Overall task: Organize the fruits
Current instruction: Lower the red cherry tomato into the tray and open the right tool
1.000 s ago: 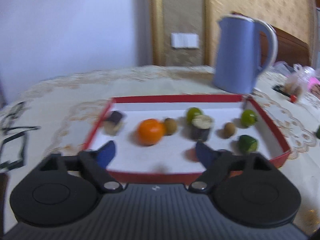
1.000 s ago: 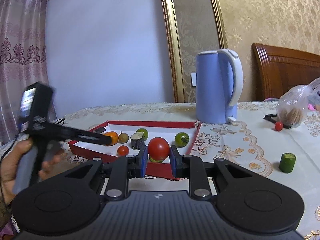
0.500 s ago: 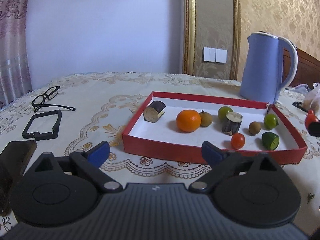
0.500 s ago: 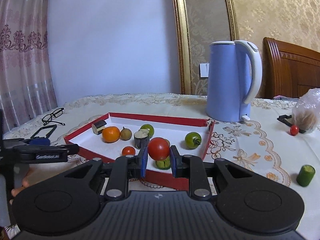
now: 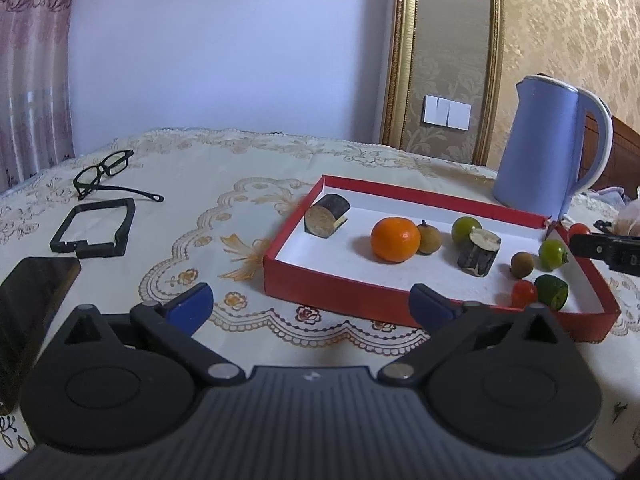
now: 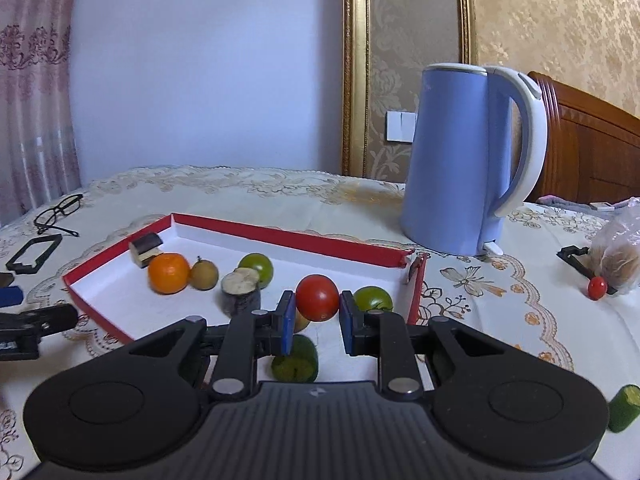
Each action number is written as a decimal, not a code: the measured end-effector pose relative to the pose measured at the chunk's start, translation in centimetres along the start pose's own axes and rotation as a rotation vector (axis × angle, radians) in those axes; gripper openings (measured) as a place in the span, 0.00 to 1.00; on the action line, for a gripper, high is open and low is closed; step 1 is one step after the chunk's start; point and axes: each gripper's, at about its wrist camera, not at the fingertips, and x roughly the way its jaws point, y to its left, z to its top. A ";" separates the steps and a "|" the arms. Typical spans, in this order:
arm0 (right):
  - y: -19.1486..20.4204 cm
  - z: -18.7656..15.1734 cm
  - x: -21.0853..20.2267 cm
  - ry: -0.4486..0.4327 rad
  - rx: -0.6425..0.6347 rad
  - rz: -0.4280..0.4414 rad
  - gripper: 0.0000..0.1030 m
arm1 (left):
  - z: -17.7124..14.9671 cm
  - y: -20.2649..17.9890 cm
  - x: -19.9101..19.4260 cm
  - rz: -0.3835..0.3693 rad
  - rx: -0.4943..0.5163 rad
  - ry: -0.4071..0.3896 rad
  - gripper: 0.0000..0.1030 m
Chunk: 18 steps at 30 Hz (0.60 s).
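right tool (image 6: pixel 317 322) is clamped on a red tomato (image 6: pixel 317 297), held above the near right corner of the red tray (image 6: pixel 280 236); not yet set down. left tool (image 5: pixel 311 304) has just been opening, its jaws now stand wide with nothing between them, hovering over the cloth short of the tray's near wall. in the tray already: an orange (image 5: pixel 394 239), a small brown fruit (image 5: pixel 430 237) touching it, a green round fruit (image 5: pixel 466 230), a dark cut stub (image 5: pixel 479 253) just in front of that, another dark cut piece (image 5: pixel 327 215) in the far left corner, a second small brown fruit (image 5: pixel 522 264), a green tomato (image 5: pixel 553 254), a small red tomato (image 5: pixel 524 293) and a cut green piece (image 5: pixel 552 291) near the right wall. so most of the lot looks sorted, judging by layout. left outside on the surface (image 6: pixel 500 312): a green cut piece (image 6: pixel 623 408) at the right edge, well apart from the tray, and a small red tomato (image 6: pixel 597 288) by the plastic bag (image 6: pixel 616 248); bag contents too blurred to tell. kettle (image 6: pixel 472 156) stands behind the tray's right corner, glasses (image 5: pixel 105 174) and a black frame (image 5: pixel 95 227) sit off left, not part of the job. my read: drop the tomato in, then two loose pieces left.
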 end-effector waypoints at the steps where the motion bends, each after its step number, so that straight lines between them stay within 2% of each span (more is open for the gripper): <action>1: 0.0 0.1 0.2 0.002 0.001 -0.003 0.22 | 0.0 0.0 0.0 0.002 -0.002 0.000 1.00; 10: 0.0 1.2 2.4 0.015 0.021 -0.005 0.22 | -0.1 0.0 -0.1 0.023 0.004 -0.008 1.00; 18: 0.1 1.9 5.3 0.065 0.039 -0.015 0.22 | -0.1 0.0 -0.1 0.029 0.006 -0.007 1.00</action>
